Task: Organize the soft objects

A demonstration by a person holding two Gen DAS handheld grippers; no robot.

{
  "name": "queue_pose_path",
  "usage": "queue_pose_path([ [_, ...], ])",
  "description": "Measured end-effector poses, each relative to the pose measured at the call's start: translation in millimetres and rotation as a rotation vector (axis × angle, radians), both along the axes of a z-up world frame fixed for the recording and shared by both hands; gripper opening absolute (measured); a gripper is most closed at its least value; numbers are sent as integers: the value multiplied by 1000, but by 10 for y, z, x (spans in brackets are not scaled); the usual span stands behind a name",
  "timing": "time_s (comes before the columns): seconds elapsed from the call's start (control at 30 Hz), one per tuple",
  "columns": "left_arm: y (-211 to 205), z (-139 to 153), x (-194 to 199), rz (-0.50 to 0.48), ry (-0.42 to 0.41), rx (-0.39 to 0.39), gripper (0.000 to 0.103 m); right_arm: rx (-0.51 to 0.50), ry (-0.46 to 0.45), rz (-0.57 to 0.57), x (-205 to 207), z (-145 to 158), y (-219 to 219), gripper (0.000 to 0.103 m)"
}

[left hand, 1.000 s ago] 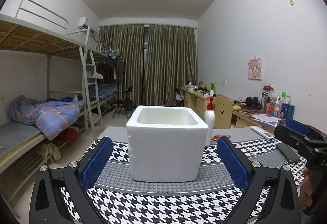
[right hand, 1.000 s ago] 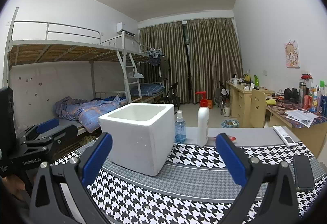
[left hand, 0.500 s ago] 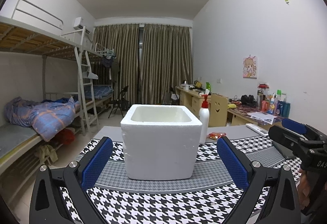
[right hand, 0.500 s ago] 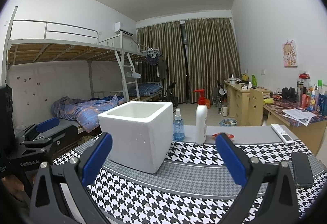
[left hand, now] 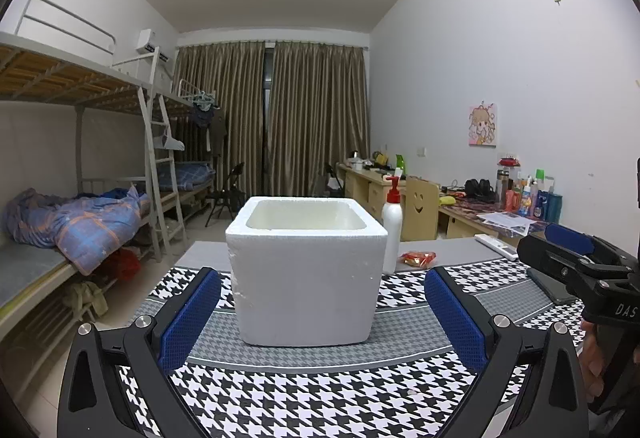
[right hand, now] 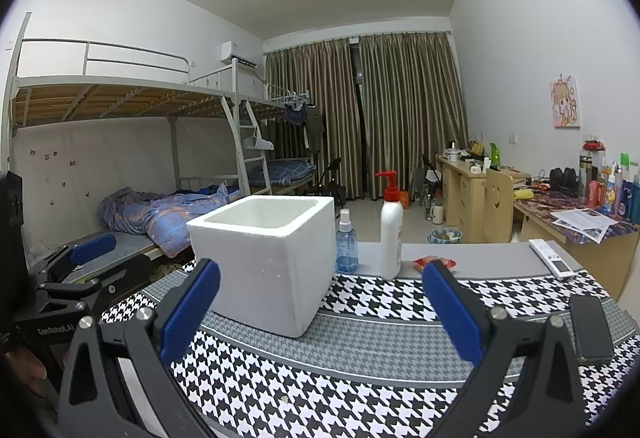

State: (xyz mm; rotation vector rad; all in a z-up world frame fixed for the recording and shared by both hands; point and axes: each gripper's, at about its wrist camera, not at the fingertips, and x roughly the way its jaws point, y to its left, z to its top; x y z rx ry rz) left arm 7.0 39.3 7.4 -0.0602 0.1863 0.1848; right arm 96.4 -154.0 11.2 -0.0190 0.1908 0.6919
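Your foam box [left hand: 306, 270] is a white, thick-walled open-top cube, rough-grained, sitting upright on the houndstooth mat [left hand: 320, 398] on the desk [right hand: 472, 252], dead ahead of your left gripper [left hand: 316, 318] and off to the left of your right gripper [right hand: 320, 312]. Both grippers are spread wide with nothing between the blue pads [left hand: 190, 318], both held above the mat, short of the box.

Inside of the box: only the upper part of the far walls shows in either view, so you can't tell what's in it. No soft objects can be made out on the mat.

Behind the box: pump bottle [right hand: 391, 226] and blue spray bottle [right hand: 346, 248] stand just beside it; the left view hides the spray bottle fully. A small red packet [left hand: 418, 258] is partly blocked by your right gripper's finger in the right view. Black phone [right hand: 588, 330] lies at the right on the mat, white remote [right hand: 552, 258] beyond it. In the left view the phone is mostly covered by your right gripper
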Motion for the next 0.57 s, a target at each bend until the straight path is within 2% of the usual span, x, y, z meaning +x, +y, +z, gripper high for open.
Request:
queue_pose_path([
  [0.57,-18,1,30,-1,14,-2,102,4,16,-2,15,-20,-31,102],
])
